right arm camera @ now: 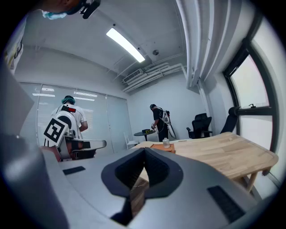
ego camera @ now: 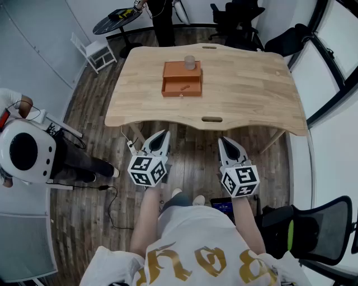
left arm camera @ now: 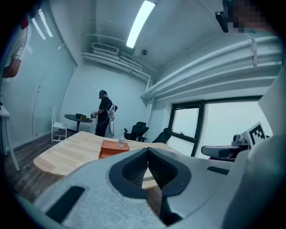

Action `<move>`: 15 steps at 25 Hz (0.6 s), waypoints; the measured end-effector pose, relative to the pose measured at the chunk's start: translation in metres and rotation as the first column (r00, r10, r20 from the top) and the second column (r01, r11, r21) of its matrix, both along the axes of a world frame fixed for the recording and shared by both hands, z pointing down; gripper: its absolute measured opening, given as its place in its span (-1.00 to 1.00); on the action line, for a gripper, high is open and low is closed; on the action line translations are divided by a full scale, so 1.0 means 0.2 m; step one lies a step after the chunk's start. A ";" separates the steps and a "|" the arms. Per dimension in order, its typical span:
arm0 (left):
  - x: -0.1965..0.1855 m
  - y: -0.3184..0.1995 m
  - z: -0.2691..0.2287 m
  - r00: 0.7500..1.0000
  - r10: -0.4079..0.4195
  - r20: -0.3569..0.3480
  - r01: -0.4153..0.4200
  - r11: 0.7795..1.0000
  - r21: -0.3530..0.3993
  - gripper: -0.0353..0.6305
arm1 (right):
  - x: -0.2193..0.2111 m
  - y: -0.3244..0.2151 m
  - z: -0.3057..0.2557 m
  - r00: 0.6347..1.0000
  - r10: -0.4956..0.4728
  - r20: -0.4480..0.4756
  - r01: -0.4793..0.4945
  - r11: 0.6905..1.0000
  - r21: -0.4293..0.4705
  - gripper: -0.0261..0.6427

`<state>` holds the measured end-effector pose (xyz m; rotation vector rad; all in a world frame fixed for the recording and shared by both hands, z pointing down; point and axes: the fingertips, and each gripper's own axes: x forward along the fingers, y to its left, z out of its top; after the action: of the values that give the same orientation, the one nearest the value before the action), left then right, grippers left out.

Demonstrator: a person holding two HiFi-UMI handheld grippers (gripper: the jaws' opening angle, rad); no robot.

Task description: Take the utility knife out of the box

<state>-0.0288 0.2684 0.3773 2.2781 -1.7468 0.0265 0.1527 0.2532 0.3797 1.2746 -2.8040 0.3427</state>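
Observation:
An orange box [ego camera: 182, 79] lies open on the wooden table [ego camera: 246, 89], and a small orange utility knife [ego camera: 184, 87] rests in its tray. A small jar [ego camera: 189, 62] stands on the box's far part. Both grippers hang below the table's near edge, well short of the box. My left gripper [ego camera: 164, 134] is shut and empty, and so is my right gripper [ego camera: 224, 141]. In the left gripper view the box [left arm camera: 113, 148] shows beyond the shut left gripper [left arm camera: 148, 151]. The right gripper view has the box [right arm camera: 163, 146] far past the shut right gripper [right arm camera: 144, 151].
A person [ego camera: 162, 19] stands beyond the table by a round black table [ego camera: 117, 21] and a white chair [ego camera: 94, 51]. Black office chairs [ego camera: 238, 17] sit at the back, another chair [ego camera: 313, 229] at my right. A second person [ego camera: 33, 151] is at the left. Cables lie on the floor.

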 end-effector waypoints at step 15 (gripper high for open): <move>0.00 0.12 -0.03 1.000 0.027 0.000 -0.027 0.999 0.025 -0.87 | -0.03 0.07 -0.01 1.000 0.005 0.004 -0.005 1.000 -0.021 -0.89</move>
<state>-0.0296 0.2918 0.3711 2.3191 -1.7258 0.0090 0.1475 0.2668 0.3771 1.2782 -2.7932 0.3744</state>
